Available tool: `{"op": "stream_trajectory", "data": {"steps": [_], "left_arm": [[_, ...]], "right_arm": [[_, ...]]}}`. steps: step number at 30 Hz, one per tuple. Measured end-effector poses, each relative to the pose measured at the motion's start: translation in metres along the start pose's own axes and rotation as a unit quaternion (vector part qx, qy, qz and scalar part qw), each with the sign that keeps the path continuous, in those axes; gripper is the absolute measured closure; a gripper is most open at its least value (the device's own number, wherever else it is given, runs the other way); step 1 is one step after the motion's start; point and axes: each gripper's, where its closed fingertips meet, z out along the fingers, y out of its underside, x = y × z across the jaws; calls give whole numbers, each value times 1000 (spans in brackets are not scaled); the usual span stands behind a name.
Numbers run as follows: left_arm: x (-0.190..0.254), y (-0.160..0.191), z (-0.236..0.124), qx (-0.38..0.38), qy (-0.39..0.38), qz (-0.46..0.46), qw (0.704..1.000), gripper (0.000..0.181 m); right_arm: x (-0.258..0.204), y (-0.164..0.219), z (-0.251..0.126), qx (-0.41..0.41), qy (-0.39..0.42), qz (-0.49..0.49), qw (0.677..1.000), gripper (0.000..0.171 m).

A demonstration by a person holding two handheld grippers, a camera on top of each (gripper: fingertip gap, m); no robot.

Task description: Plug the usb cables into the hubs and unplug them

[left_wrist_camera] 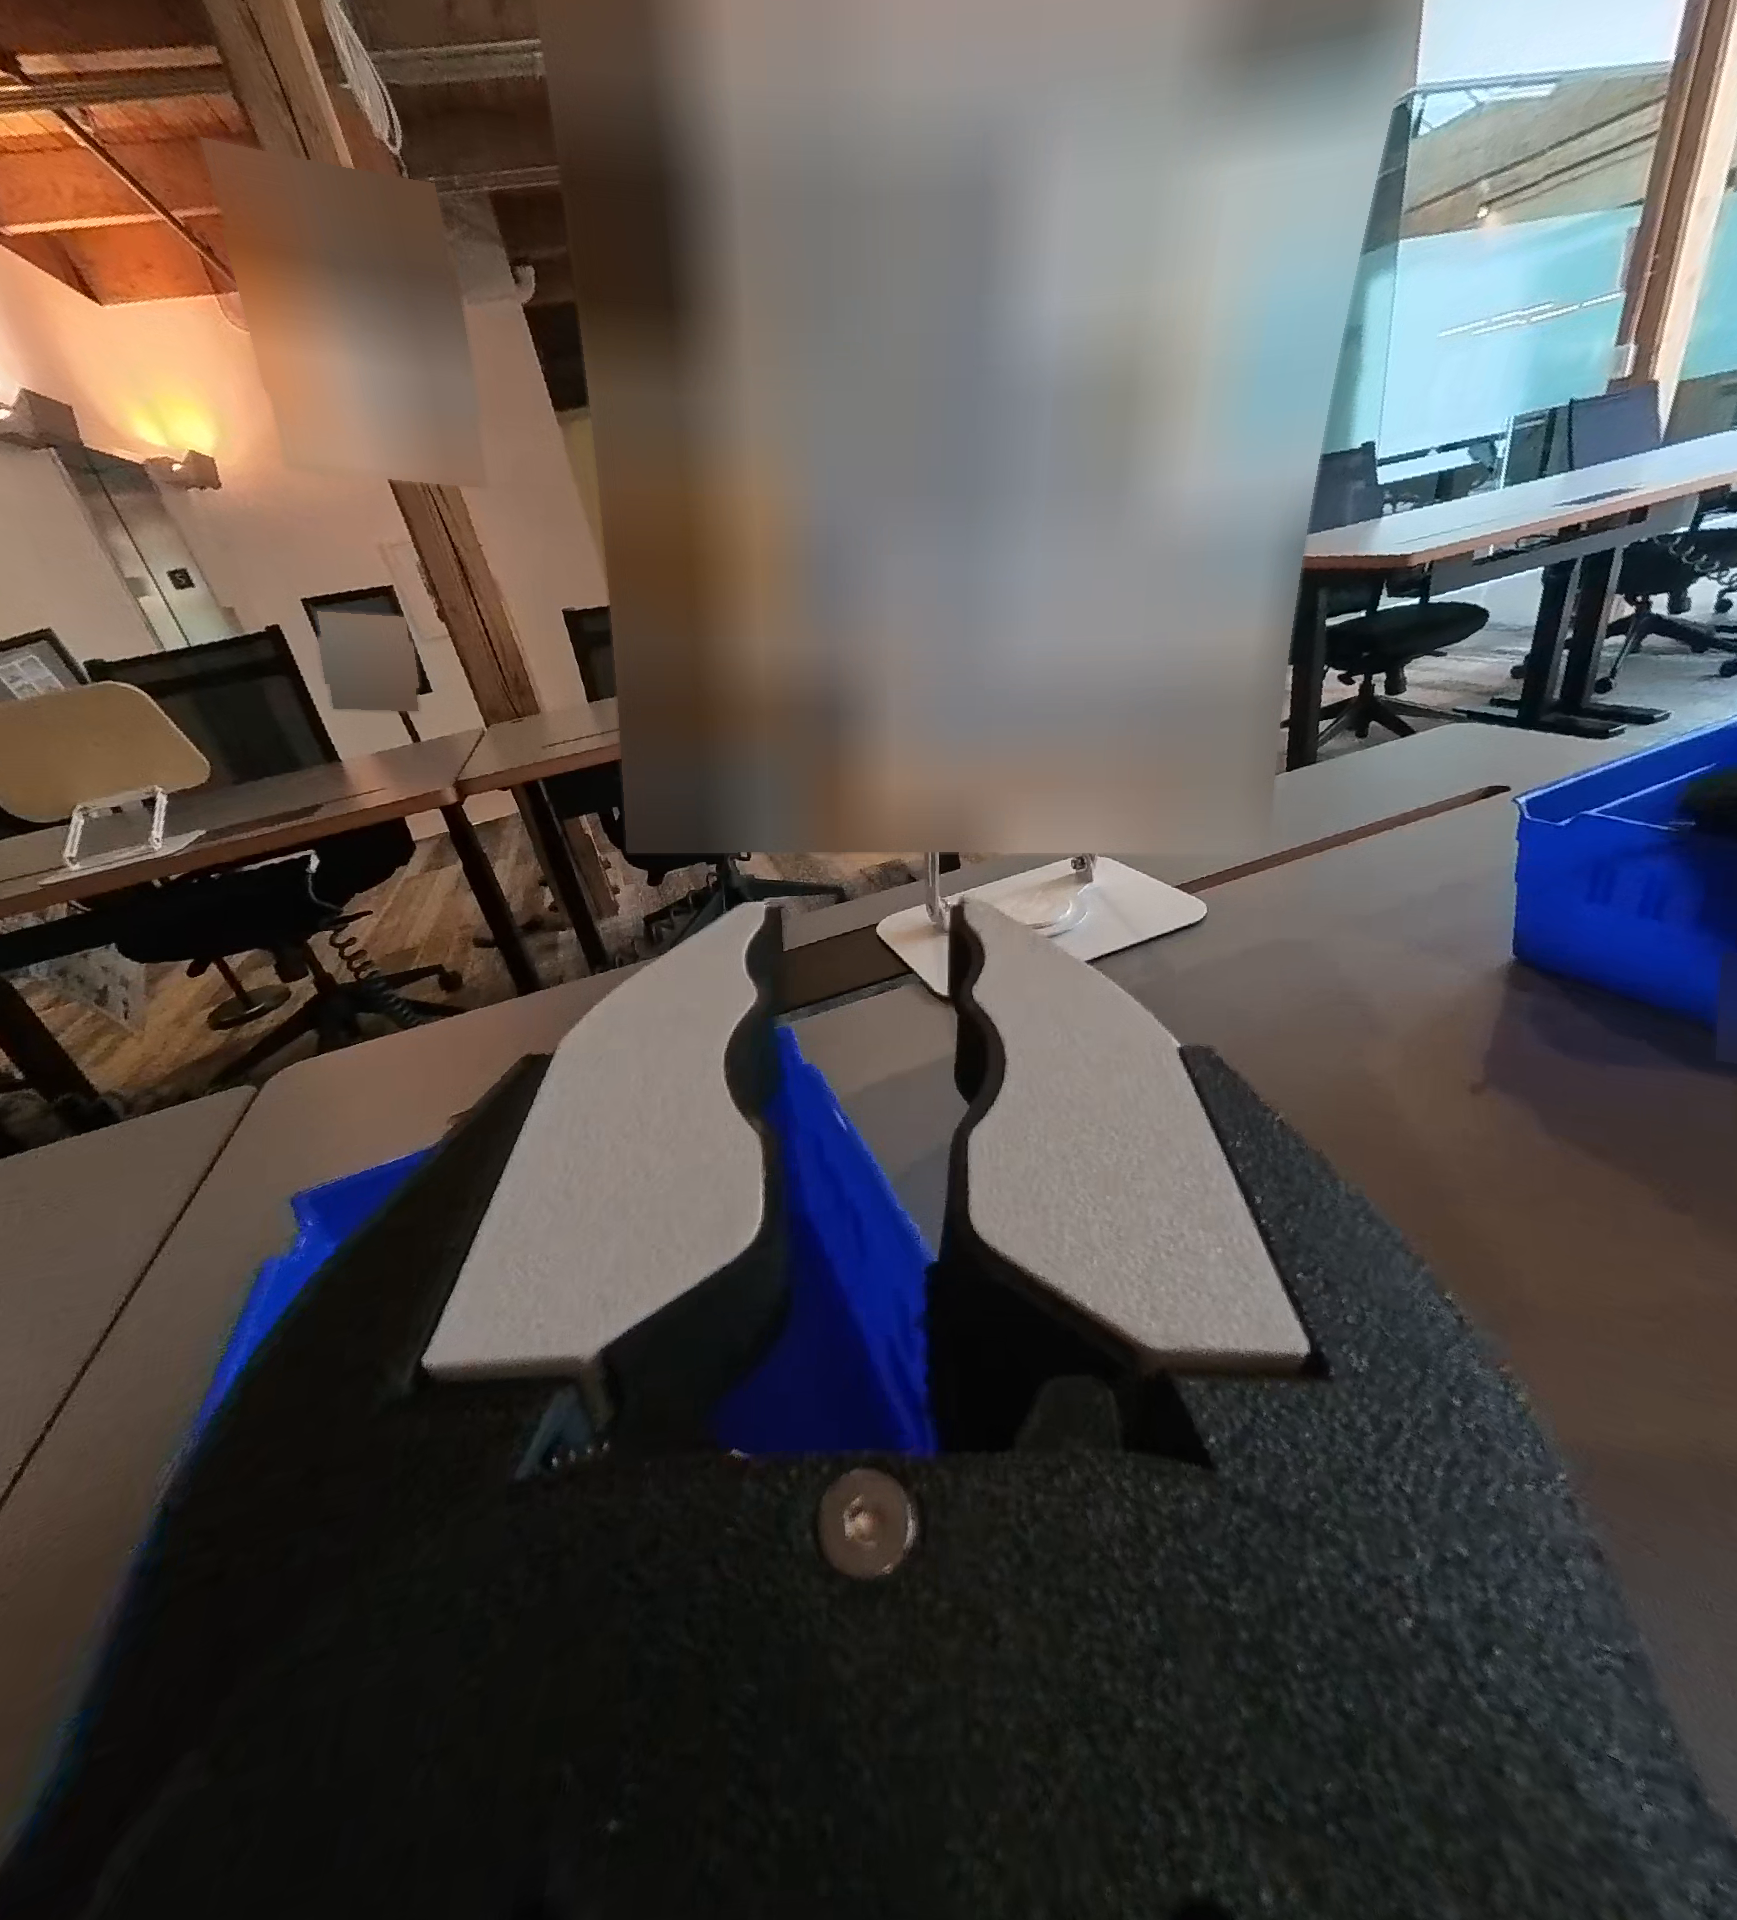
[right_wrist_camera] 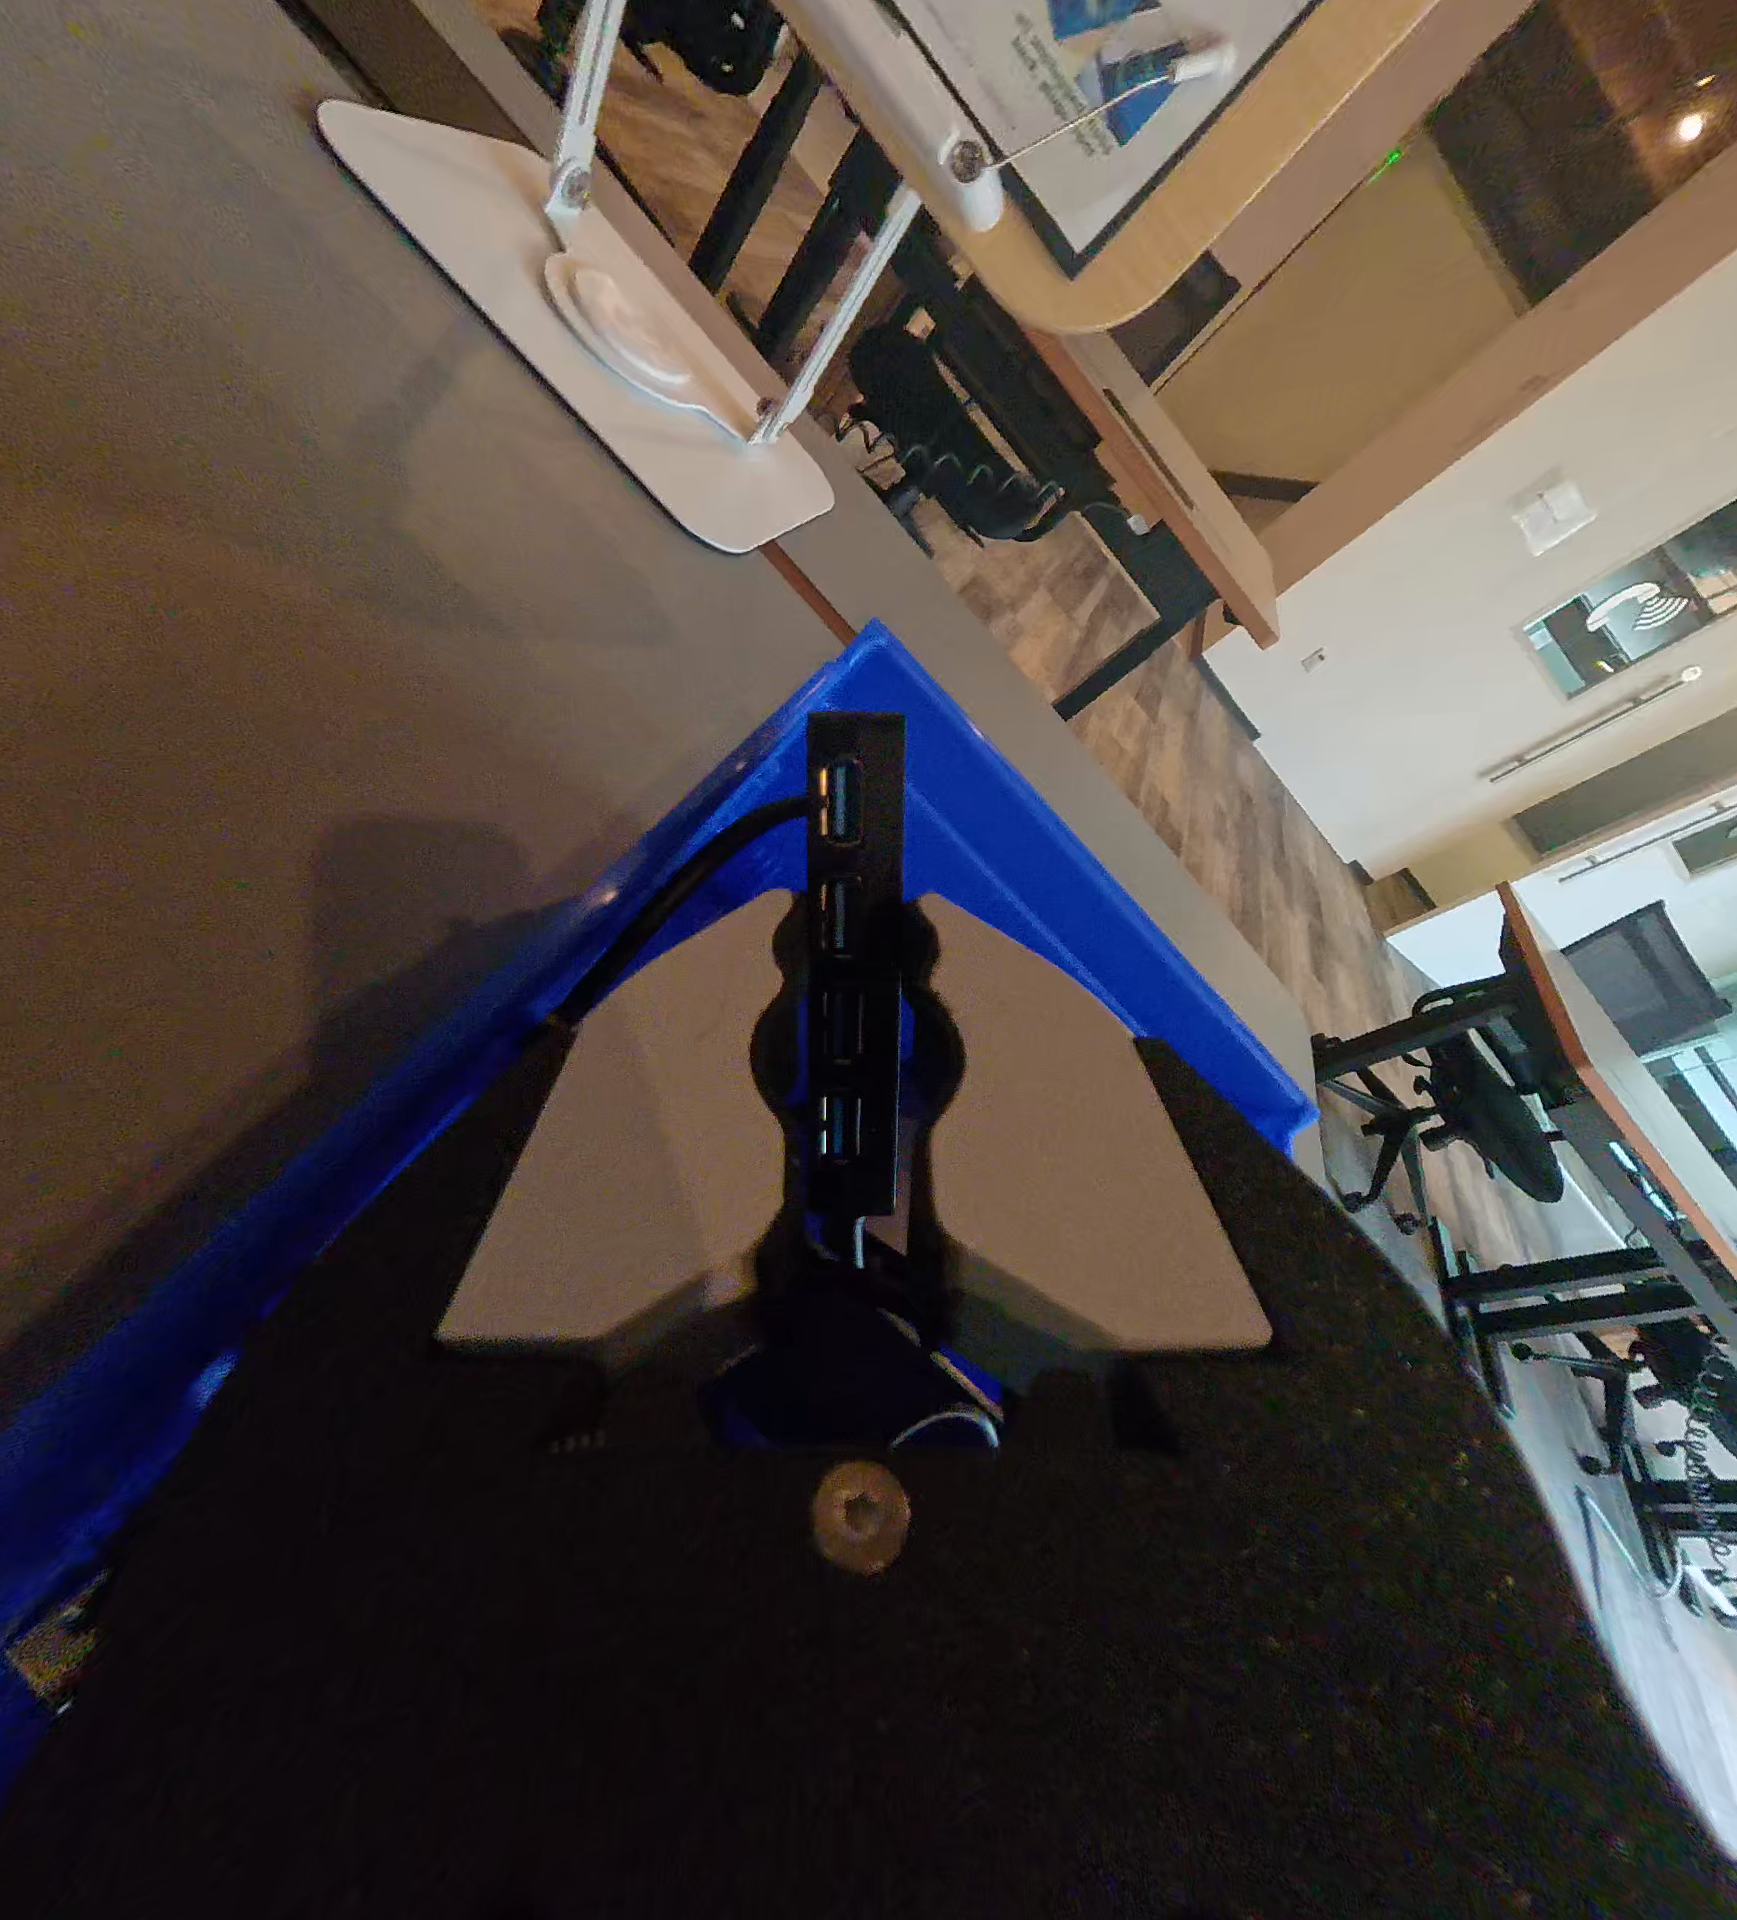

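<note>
1. Left wrist view: left gripper point(left_wrist_camera: 859, 925) spread, empty, hovering over a blue bin point(left_wrist_camera: 822, 1247) on the grey desk point(left_wrist_camera: 1466, 1195). No cable visible here. Fetch a plug next, I'd say; second blue bin point(left_wrist_camera: 1653, 914) sits well apart.
2. Right wrist view: right gripper point(right_wrist_camera: 848, 914) pinching the black USB hub point(right_wrist_camera: 853, 966), ports exposed, its cable point(right_wrist_camera: 677, 904) trailing left. Keep the hub rigid; bin rim point(right_wrist_camera: 1051, 862) close behind, open desk left.

Counter point(left_wrist_camera: 1363, 1195): dark grey, matte | near left: blue bin point(left_wrist_camera: 833, 1247) | far right: second blue bin point(left_wrist_camera: 1653, 914) | far centre: white stand base point(left_wrist_camera: 1144, 914)
</note>
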Motion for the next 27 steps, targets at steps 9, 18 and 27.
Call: {"op": "stream_trajectory", "data": {"steps": [9,18,27], "left_arm": [[4,1,2,-12,-5,30,999,151],[50,-14,10,12,77,31,997,151],[95,-24,11,21,136,83,987,150]], "right_arm": [[39,-25,-32,114,29,118,986,156],[63,-82,-92,269,-14,204,941,156],[103,-124,-182,422,39,229,876,156]]}}
